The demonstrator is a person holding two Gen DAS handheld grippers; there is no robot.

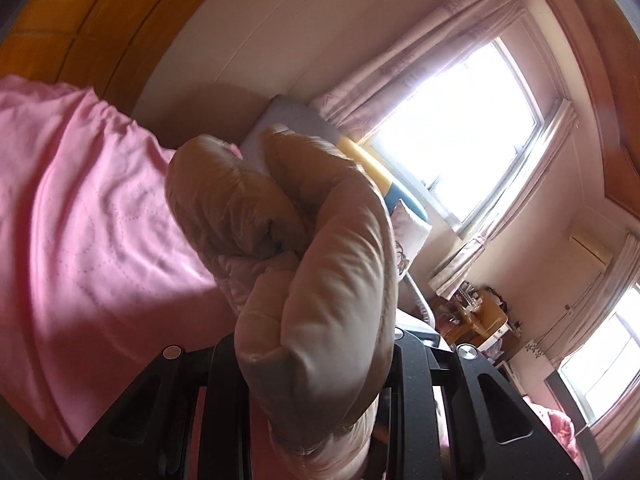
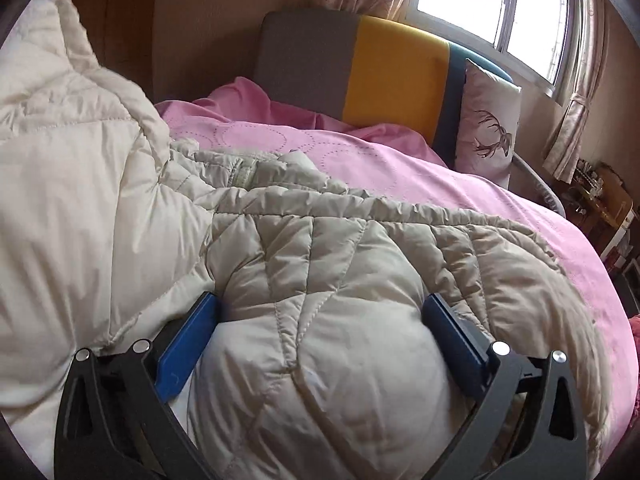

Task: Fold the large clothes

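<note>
my left gripper (image 1: 316,396) clamped narrow on bunched fold of puffy beige coat (image 1: 304,248); fold held up off bed, view rolled sideways; my right gripper (image 2: 320,336) spread wide, blue pads (image 2: 178,354) pressing either side of thick padded bulge of same coat (image 2: 320,288); rest of coat spread over pink bedspread (image 2: 400,168), one part raised at left; striped headboard (image 2: 384,68) and deer pillow (image 2: 490,124) behind, under window (image 2: 496,4)

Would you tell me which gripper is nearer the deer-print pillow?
Hard to say: both grippers grip the beige quilted jacket, well short of the pillow by the headboard.
</note>
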